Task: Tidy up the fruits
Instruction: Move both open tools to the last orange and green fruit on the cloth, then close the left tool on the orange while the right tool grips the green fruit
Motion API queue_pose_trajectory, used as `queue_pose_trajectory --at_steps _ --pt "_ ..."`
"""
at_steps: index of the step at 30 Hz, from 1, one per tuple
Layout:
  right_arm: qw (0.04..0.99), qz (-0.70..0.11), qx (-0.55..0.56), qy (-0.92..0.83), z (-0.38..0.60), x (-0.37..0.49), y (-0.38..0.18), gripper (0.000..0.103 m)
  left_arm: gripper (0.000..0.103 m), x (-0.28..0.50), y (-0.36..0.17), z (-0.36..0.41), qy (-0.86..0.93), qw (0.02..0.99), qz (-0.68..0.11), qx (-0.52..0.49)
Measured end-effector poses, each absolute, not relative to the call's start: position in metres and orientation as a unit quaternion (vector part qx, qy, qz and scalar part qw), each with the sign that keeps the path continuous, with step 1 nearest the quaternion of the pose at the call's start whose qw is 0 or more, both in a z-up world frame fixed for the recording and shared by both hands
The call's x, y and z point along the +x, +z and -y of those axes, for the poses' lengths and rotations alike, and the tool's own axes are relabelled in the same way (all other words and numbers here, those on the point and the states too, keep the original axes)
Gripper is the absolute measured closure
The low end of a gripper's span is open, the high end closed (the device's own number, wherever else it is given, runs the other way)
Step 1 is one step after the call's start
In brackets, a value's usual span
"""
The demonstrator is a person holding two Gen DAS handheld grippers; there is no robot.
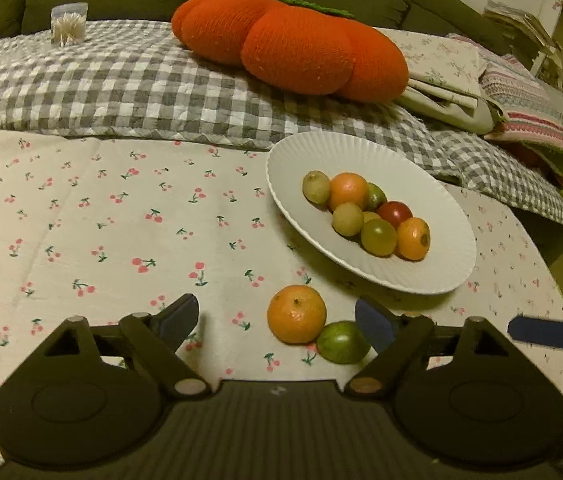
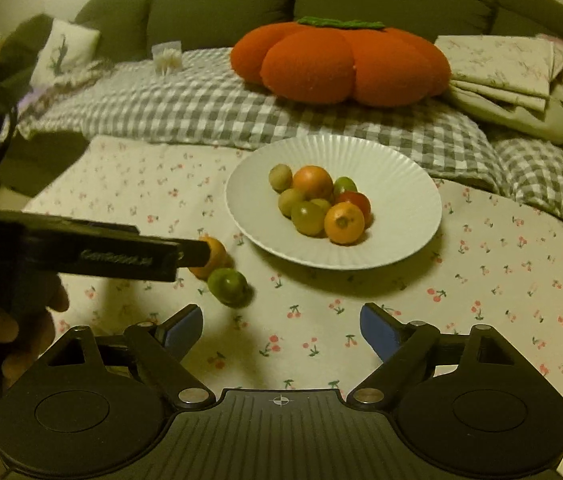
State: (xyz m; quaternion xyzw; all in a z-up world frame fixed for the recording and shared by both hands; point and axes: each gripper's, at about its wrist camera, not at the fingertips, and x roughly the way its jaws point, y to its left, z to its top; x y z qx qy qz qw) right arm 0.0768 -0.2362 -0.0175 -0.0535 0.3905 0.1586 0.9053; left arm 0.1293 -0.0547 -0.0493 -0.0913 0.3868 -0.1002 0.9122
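Cherry-print cloth [image 1: 81, 220], plate [image 1: 433, 276], pumpkin cushion [image 1: 293, 44], folded linens [image 1: 445, 76]

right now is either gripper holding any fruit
No. Both are open and hold nothing. The left gripper has the orange and green fruit between its fingers, ungripped; the right gripper is over bare cloth.

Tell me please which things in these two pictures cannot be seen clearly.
- Orange fruit on the cloth: in the right wrist view the left hand-held gripper covers most of it.
- Small yellow fruit on the white plate: mostly buried under its neighbours in both views.
- Right hand-held gripper: the left wrist view shows only one blue pad at the right edge.
- Clear container: contents too small to identify.
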Motion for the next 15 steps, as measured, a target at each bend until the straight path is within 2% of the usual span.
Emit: queue_pose_trajectory --at_steps 1,3,7,9,15 --pt "0.905 -0.392 -0.055 0.159 0.236 0.076 -0.018 0.015 0.024 0.131 -0.051 0.055 -0.099 0.911 -0.388 -0.097" --pt "0.903 -0.394 -0.056 0.16 0.235 0.077 -0.02 0.015 0.04 0.134 -0.054 0.056 -0.104 0.908 -0.39 -0.112" --pt "0.902 -0.397 -0.063 0.158 0.233 0.078 -0.023 0.015 0.055 0.139 -0.062 0.061 -0.109 0.904 -0.396 -0.116" --pt "0.901 -0.399 -0.064 0.157 0.232 0.079 -0.025 0.015 0.069 0.139 -0.065 0.065 -0.108 0.907 -0.392 -0.107" --pt "0.901 -0.4 -0.062 0.158 0.231 0.082 -0.029 0.015 0.07 0.136 -0.06 0.055 -0.1 0.906 -0.395 -0.117"
